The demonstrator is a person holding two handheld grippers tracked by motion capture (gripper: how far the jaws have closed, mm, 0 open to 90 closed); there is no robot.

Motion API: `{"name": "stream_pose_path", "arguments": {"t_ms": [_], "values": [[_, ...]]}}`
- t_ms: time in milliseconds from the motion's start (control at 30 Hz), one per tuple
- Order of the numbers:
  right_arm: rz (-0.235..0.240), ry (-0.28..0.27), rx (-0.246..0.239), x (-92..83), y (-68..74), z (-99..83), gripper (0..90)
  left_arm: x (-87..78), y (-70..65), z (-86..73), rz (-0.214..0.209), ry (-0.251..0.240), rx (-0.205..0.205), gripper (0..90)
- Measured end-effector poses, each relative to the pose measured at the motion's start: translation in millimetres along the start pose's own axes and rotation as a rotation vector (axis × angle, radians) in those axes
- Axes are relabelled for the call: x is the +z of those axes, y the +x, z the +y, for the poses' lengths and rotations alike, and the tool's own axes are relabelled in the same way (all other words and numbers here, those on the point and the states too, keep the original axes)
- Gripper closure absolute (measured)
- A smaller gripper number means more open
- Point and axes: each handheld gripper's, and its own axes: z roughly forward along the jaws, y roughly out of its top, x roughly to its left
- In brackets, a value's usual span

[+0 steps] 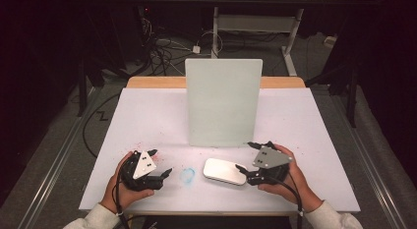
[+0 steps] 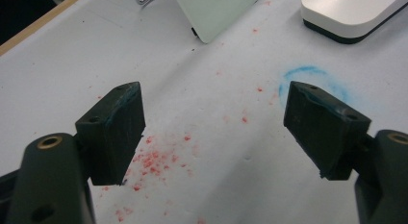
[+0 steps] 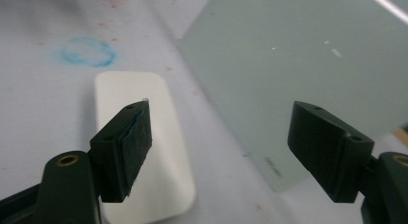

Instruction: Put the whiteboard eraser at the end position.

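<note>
- Now the right gripper (image 1: 246, 156) sits just right of a white mouse (image 1: 224, 171) that lies flat on the tabletop (image 1: 147, 116), near the front edge.
- Its jaws stand apart with nothing between them; one jaw tip is close beside the mouse's right end, and whether it touches cannot be told.
- From the right gripper view, the mouse (image 3: 144, 147) lies under and behind the left jaw, with the pale green board (image 3: 298, 65) past the right jaw.
- That board (image 1: 223, 103) stands upright at the middle of the tabletop, behind the mouse.
- The left gripper (image 1: 162, 162) rests at the front left, well apart from the mouse, jaws released and empty.
- A blue chalky ring (image 1: 187, 175) marks the tabletop between the left gripper and the mouse.
- Red specks (image 2: 154, 161) are scattered on the surface below the left jaws.
</note>
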Motion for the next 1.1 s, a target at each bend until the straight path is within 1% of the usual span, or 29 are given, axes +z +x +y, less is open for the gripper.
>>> {"name": "stream_pose_path", "arguments": {"t_ms": [33,100,133,200,267,333,533,567,633,700,767,933,1033,1100], "values": [[-0.015,-0.008,0.017,-3.3,-4.2,-3.9,24.2,-0.7,-0.1,-0.3,0.0,0.0,0.0,21.6],[-0.065,-0.023,0.042,-9.4,-11.9,-12.2,23.1,-1.9,-0.4,-0.6,-0.001,-0.004,-0.003,21.6],[-0.074,-0.027,0.061,-11.5,-15.8,-16.1,23.0,-2.2,-0.7,-0.6,0.002,-0.004,-0.001,21.6],[-0.125,-0.016,0.073,-15.0,-20.9,-22.8,22.1,-2.7,-0.9,-0.7,0.001,-0.006,0.002,21.6],[-0.148,-0.021,0.09,-18.4,-25.4,-29.7,21.3,-2.8,-0.6,-0.5,0.005,-0.006,0.002,21.6],[-0.192,-0.018,0.09,-20.8,-29.2,-36.9,19.7,-2.5,-0.3,-0.2,0.003,-0.008,0.002,21.5],[-0.273,-0.012,0.14,-29.5,-38.8,-60.6,17.6,0.4,-0.5,0.9,0.004,-0.002,0.011,21.5],[-0.28,-0.009,0.15,-31.0,-39.8,-63.3,17.9,0.6,-0.4,1.2,0.003,0.0,0.013,21.5],[-0.279,-0.009,0.17,-33.7,-40.9,-67.2,17.7,1.3,-0.7,1.8,0.002,-0.002,0.012,21.5],[-0.284,-0.002,0.177,-34.9,-40.0,-69.5,17.5,2.1,-0.8,2.3,0.003,-0.001,0.016,21.5],[-0.278,0.005,0.185,-34.6,-37.9,-71.9,17.4,2.8,-0.7,3.0,0.002,0.002,0.019,21.5],[-0.277,0.013,0.18,-33.9,-35.0,-73.0,17.2,4.7,-0.2,4.8,0.002,0.001,0.022,21.5],[-0.276,0.007,0.184,-34.4,-34.2,-72.5,17.2,5.7,0.2,5.1,0.001,-0.002,0.018,21.5],[-0.278,0.004,0.177,-34.9,-34.4,-72.3,17.2,6.0,0.3,5.4,0.0,-0.002,0.019,21.5]]}}
